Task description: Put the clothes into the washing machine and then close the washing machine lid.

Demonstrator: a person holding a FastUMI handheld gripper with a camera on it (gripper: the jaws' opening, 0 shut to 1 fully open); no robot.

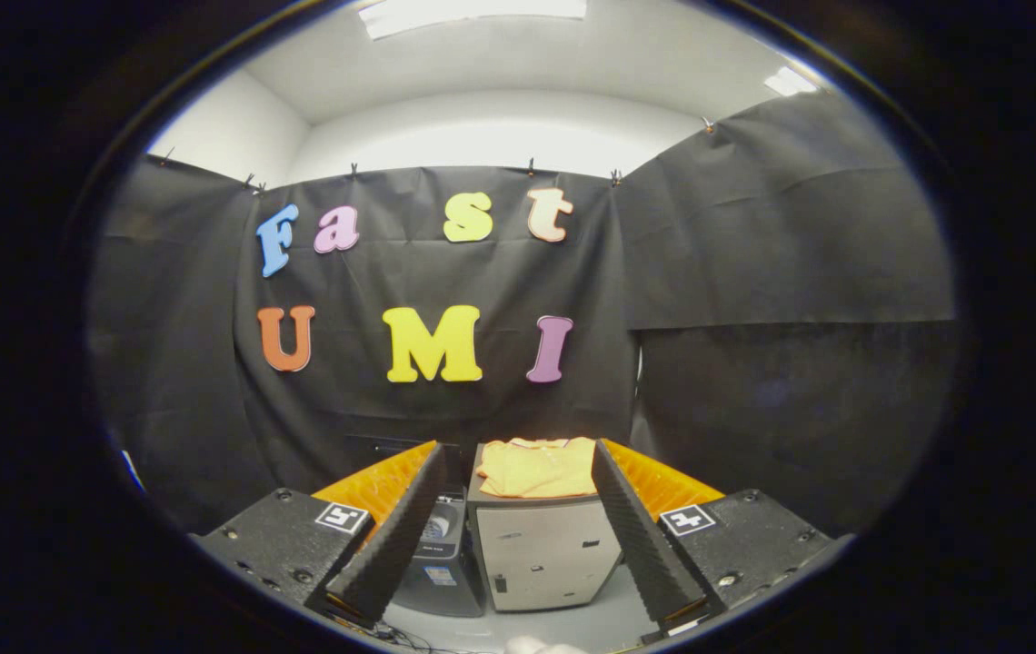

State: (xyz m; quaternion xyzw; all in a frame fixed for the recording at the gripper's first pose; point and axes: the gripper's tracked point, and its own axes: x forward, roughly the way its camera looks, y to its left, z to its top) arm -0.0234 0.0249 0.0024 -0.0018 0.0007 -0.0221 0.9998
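Claw (518, 472) spread wide, empty, approach step: folded yellow clothes (539, 467) at twelve o'clock atop cabinet (543, 554), washing machine (441, 554) at nine; grasp next.

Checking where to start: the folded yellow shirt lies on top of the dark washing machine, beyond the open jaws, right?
Not quite. In the gripper view the folded yellow shirt lies on top of the pale cabinet, not the dark washing machine, which stands beside it. The rest holds: the gripper has its jaws open, and the shirt is beyond them.

Gripper (518, 531): two long wedge fingers (391, 536), ribbed inner faces, spread apart. Dark textured mount blocks, screw heads, square black-and-white marker tag (342, 518) on each.
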